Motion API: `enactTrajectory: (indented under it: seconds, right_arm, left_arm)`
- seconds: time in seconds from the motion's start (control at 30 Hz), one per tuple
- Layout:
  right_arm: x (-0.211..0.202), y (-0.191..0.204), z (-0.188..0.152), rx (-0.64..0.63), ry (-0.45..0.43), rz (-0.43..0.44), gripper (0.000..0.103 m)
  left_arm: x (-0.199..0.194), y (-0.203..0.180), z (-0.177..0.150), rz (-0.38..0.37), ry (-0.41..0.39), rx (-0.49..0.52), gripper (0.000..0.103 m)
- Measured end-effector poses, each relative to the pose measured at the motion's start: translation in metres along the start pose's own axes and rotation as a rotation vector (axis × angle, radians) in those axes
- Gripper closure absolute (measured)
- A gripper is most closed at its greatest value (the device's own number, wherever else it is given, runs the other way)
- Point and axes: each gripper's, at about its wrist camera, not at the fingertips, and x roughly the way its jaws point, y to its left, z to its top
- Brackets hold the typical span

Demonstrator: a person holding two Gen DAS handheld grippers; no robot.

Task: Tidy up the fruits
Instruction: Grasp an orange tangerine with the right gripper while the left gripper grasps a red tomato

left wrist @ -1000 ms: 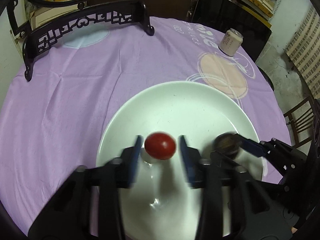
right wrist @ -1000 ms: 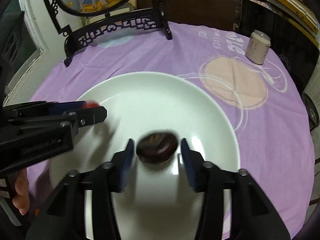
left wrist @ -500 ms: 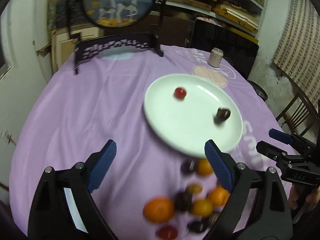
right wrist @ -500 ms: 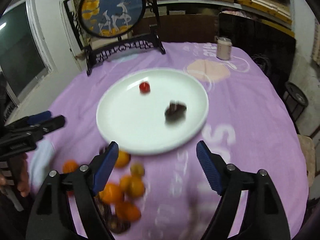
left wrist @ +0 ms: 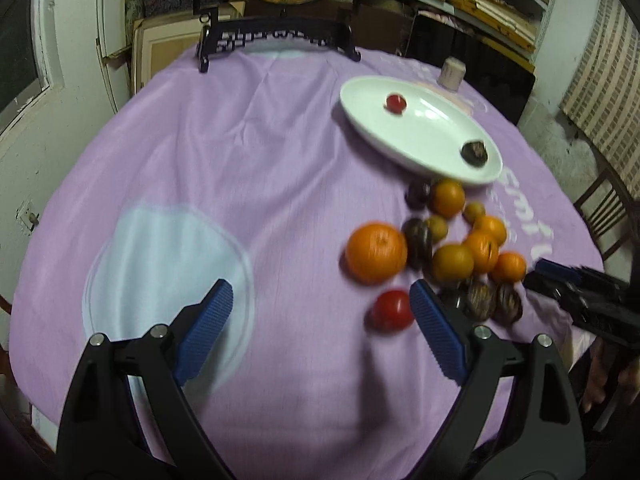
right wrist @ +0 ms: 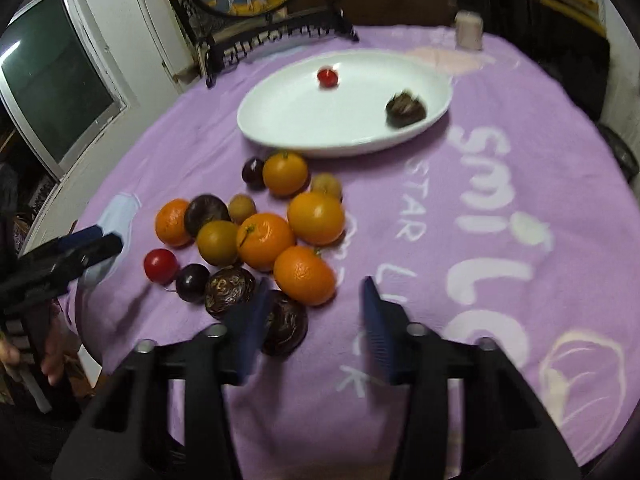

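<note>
A white plate (left wrist: 424,136) (right wrist: 304,120) holds a small red tomato (left wrist: 396,103) (right wrist: 328,77) and a dark wrinkled fruit (left wrist: 474,153) (right wrist: 405,109). In front of it lies a pile of oranges, small yellow fruits and dark fruits (left wrist: 452,248) (right wrist: 264,240). My left gripper (left wrist: 318,296) stands wide open over the cloth, with a red tomato (left wrist: 391,310) just inside its right finger, untouched. My right gripper (right wrist: 316,292) is closing; an orange (right wrist: 304,276) and a dark wrinkled fruit (right wrist: 286,322) lie between its tips, and the pads do not press them.
A purple cloth (left wrist: 248,160) covers the round table. At the far edge stand a black carved stand with a round picture (left wrist: 280,36) and a small can (left wrist: 452,74). A wooden chair (left wrist: 608,216) stands to the right, off the table.
Both grippers let go of the tomato and the dark fruit on the plate and drew back to the fruit pile. The left opened wide; the right opened, then narrowed.
</note>
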Motion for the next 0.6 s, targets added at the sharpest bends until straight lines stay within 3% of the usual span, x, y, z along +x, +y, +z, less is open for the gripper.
enactTrajectory:
  seconds: [0.07,0.13,0.27,0.4,0.57,0.6]
  right_arm:
    - [0.012,-0.001,0.002,0.009,0.016,0.031,0.058]
    - [0.023,0.000,0.004,0.024,0.025,0.061,0.066]
    - [0.017,0.003,0.003,0.009,0.006,0.025,0.069]
    - [-0.006,0.000,-0.005,-0.022,-0.041,-0.103,0.069]
    - [-0.020,-0.015,-0.018,0.029,-0.034,-0.100,0.069]
    - [-0.021,-0.016,-0.019,0.034,-0.034,-0.099,0.069]
  left_arm:
    - [-0.001,-0.001,-0.006,-0.011,0.010,0.005,0.011]
    - [-0.003,-0.004,-0.009,-0.015,0.010,0.012,0.011]
    - [0.000,-0.010,-0.016,-0.007,0.030,0.038,0.011]
    - [0.011,-0.014,-0.018,-0.014,0.055,0.047,0.012]
    - [0.026,-0.024,-0.019,-0.006,0.081,0.063,0.013]
    - [0.028,-0.025,-0.018,-0.007,0.080,0.065,0.017]
